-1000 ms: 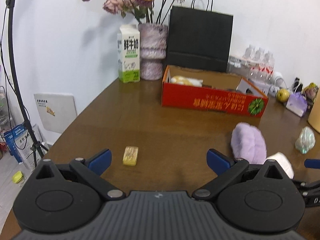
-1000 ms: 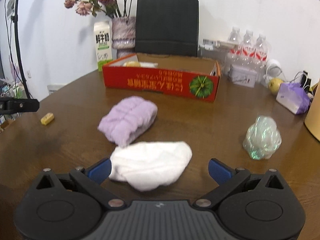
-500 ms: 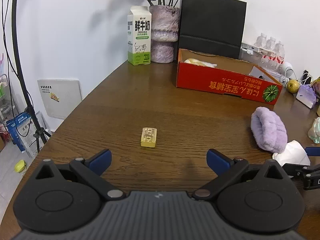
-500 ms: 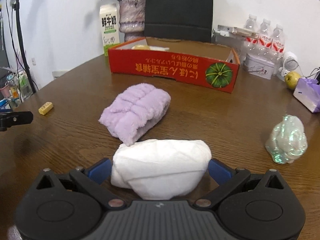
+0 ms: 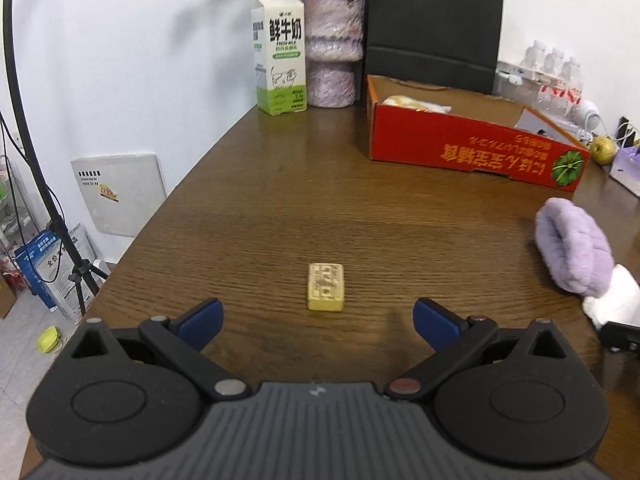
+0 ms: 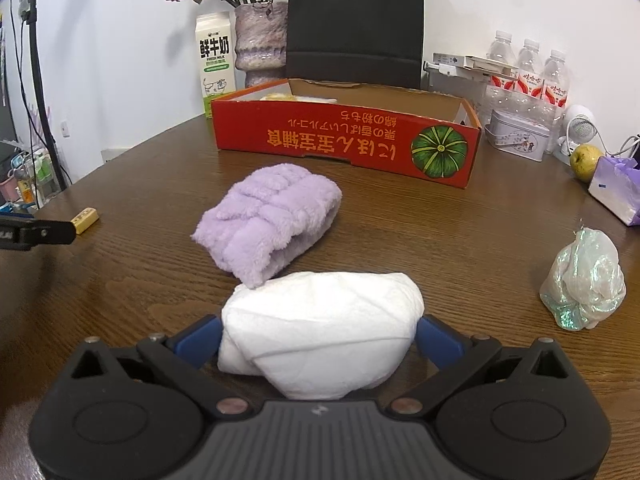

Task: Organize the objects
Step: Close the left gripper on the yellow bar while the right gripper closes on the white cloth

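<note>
A small yellow block (image 5: 325,286) lies on the brown table, just ahead of my open left gripper (image 5: 318,322); it also shows in the right wrist view (image 6: 85,220). A white cloth bundle (image 6: 320,340) sits between the open jaws of my right gripper (image 6: 318,338); the fingers stand at its two sides. A fluffy purple cloth (image 6: 268,220) lies right behind it, touching it. A crumpled iridescent bag (image 6: 584,280) sits to the right. The red cardboard box (image 6: 348,140) stands farther back, open, with something pale inside.
At the back stand a milk carton (image 5: 280,52), a purple vase (image 5: 332,48) with flowers, and a black paper bag (image 5: 432,24). Water bottles (image 6: 532,76), a tin (image 6: 518,134), an apple (image 6: 584,160) and a purple pouch (image 6: 616,192) are at the right. The table's left edge (image 5: 160,216) drops off.
Both grippers have moved forward and lower. The yellow block is now just ahead of the left jaws; the white bundle now fills the gap between the right jaws.
</note>
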`<act>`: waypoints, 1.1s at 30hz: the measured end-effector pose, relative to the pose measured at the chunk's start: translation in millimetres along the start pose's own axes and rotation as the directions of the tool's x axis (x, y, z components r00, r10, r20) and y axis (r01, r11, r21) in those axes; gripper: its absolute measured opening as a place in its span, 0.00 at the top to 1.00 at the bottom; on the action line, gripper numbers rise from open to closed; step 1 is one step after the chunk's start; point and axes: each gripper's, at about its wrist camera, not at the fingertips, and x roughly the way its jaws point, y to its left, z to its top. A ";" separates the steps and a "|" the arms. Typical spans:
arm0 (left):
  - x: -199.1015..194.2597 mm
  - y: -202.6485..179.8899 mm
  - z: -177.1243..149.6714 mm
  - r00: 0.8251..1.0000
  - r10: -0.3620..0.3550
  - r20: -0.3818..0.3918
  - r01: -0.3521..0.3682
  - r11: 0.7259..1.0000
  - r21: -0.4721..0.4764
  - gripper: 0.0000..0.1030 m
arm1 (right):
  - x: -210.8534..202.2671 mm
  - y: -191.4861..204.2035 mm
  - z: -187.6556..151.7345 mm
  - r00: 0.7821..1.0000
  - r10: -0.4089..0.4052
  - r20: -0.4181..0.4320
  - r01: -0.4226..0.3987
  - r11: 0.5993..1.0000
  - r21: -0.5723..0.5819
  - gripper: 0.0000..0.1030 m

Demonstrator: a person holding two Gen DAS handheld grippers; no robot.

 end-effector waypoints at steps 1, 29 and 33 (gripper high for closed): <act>4.2 2.2 2.0 1.000 0.001 -0.008 -0.001 1.000 -0.004 0.00 | 0.1 0.0 0.1 1.000 0.000 0.000 0.000 1.000 0.000 0.00; 19.4 -1.3 5.7 0.998 -0.035 0.053 0.039 0.996 -0.082 0.79 | -0.6 1.9 -0.2 1.000 0.006 0.018 -0.006 1.000 -0.002 0.09; 18.5 -2.9 3.7 0.998 -0.031 0.057 0.035 0.996 -0.076 0.79 | -4.6 4.4 -2.3 0.999 0.011 0.030 -0.011 1.000 -0.008 0.17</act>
